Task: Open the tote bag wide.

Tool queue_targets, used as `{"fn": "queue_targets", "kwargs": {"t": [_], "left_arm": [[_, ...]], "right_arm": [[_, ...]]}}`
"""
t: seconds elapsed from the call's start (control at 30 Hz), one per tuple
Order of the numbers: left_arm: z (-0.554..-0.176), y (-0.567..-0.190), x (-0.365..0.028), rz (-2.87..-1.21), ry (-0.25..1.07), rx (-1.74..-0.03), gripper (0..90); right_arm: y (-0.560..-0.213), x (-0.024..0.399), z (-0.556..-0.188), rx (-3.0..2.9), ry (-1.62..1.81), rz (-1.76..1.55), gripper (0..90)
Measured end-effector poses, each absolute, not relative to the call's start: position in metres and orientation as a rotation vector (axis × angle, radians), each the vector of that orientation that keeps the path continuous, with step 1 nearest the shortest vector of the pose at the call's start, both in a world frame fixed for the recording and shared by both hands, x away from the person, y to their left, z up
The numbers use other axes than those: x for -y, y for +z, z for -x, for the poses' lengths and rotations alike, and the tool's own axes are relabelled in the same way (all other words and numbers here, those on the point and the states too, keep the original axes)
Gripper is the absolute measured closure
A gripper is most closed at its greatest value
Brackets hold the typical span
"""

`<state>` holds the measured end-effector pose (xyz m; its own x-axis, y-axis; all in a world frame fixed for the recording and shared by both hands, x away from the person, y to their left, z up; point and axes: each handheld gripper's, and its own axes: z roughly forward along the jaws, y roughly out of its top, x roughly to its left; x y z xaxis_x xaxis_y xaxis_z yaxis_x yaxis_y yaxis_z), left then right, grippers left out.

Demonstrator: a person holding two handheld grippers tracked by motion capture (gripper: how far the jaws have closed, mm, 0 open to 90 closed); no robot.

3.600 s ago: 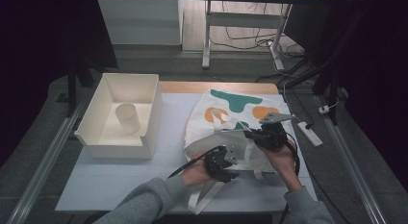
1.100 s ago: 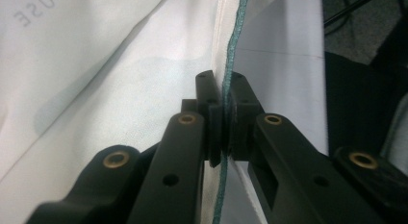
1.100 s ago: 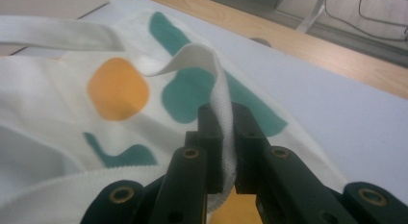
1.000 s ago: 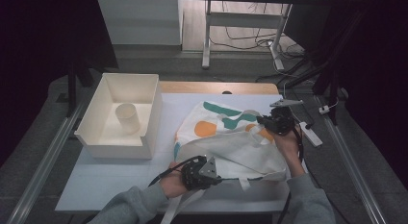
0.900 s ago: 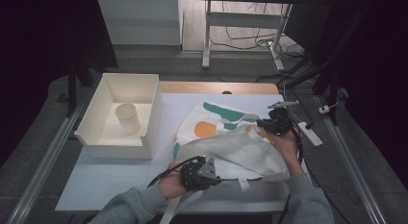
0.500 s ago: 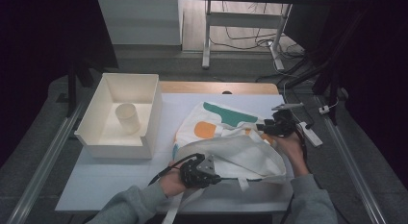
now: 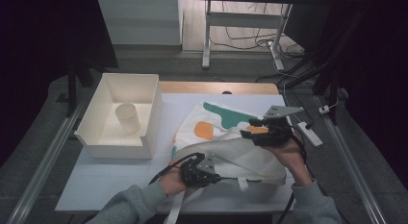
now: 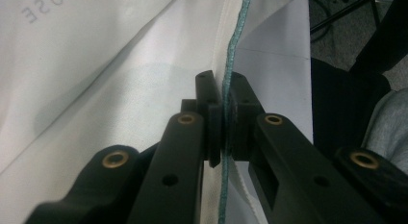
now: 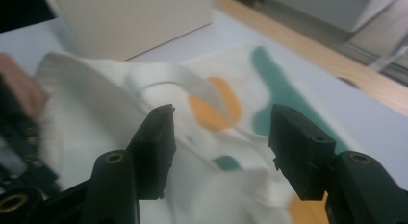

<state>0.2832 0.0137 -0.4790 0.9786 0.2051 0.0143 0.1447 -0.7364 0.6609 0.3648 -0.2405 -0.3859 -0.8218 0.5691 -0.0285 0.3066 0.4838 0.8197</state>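
White table [image 7: 115,180] under a high camera, dark floor and cables around it. On its right half lies a cream tote bag [image 7: 226,147] printed with teal and orange shapes, partly folded over itself, one strap [image 7: 175,212] hanging over the near edge.

Left gripper [image 7: 211,175], at the bag's near edge, is clamped tight on the cloth; in the left gripper view its jaws pinch a teal-stitched hem [image 8: 226,137] with no gap. Right gripper [image 7: 248,129] hovers just above the bag's far right part, jaws parted and nothing between them; they have just been opening. In the right gripper view the right gripper [image 9: 221,152] looks down on a raised strap loop [image 9: 168,75] and the orange patch [image 9: 211,106].

Risks, as a judgement: with one hand alone gripping, the loose upper layer may slump or unfold, and any pull by the left gripper could drag the whole bag toward the near edge. The dangling strap could snag a cable [image 7: 166,171] from the left gripper. A fresh grab by the right gripper might catch the strap loop instead of the cloth edge, or both layers at once.

Elsewhere: a white open box [image 7: 144,132] stands at left, close beside the bag, with a pale cup [image 7: 127,118] upright inside. A small white remote-like object [image 7: 308,132] lies at the right table edge, near the right hand [image 7: 288,152]. Nothing blocks the bag itself
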Motion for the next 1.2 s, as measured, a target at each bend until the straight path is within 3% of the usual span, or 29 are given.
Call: {"fn": "queue_targets", "kwargs": {"t": [0.23,0.73,0.87,1.03,1.2], "left_arm": [[-0.283,-0.480,-0.013,-2.411,0.112,-0.249,85.2],[-0.284,-0.481,-0.013,-2.415,0.111,-0.249,85.2],[-0.284,-0.481,-0.013,-2.417,0.110,-0.249,85.2],[-0.284,-0.482,-0.012,-2.422,0.110,-0.243,85.2],[-0.284,-0.482,-0.012,-2.420,0.109,-0.243,85.2]], "right_arm": [[-0.407,0.207,-0.368,-2.574,1.153,-0.672,40.7],[-0.433,0.206,-0.379,-2.637,0.977,-0.700,42.0],[-0.437,0.203,-0.379,-2.659,0.915,-0.671,51.4],[-0.442,0.200,-0.378,-2.657,0.822,-0.614,76.6],[-0.441,0.201,-0.377,-2.650,0.827,-0.607,84.4]]}}
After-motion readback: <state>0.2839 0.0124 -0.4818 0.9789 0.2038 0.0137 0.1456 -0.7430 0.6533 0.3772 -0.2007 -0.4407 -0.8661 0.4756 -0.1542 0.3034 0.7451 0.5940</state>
